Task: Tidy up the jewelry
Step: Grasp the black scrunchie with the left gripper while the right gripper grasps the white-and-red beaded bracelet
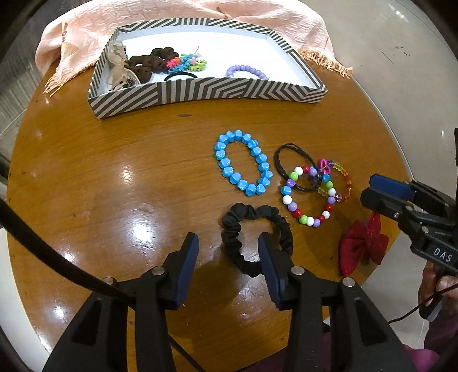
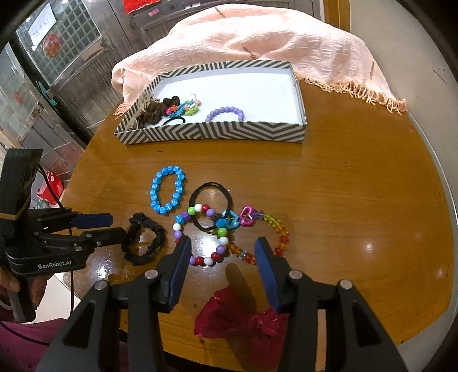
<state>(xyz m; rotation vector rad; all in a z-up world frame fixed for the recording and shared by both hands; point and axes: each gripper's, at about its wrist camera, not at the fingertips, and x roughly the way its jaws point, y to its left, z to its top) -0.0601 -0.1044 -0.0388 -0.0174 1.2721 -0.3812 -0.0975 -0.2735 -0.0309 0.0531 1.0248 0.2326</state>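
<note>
Jaws of my left gripper gape around the black fabric scrunchie, gripping nothing; the right gripper hangs open, empty. Next I close and carry it to the striped box.

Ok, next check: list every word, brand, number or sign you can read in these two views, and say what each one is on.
"GenRobot.AI": on the body of the left gripper, seen in the right wrist view.
"DAS": on the body of the right gripper, seen in the left wrist view; the print may continue out of sight.
White paper notice behind glass: characters too blurred to read.
Small marks on the pink scarf: too small to read.
</note>
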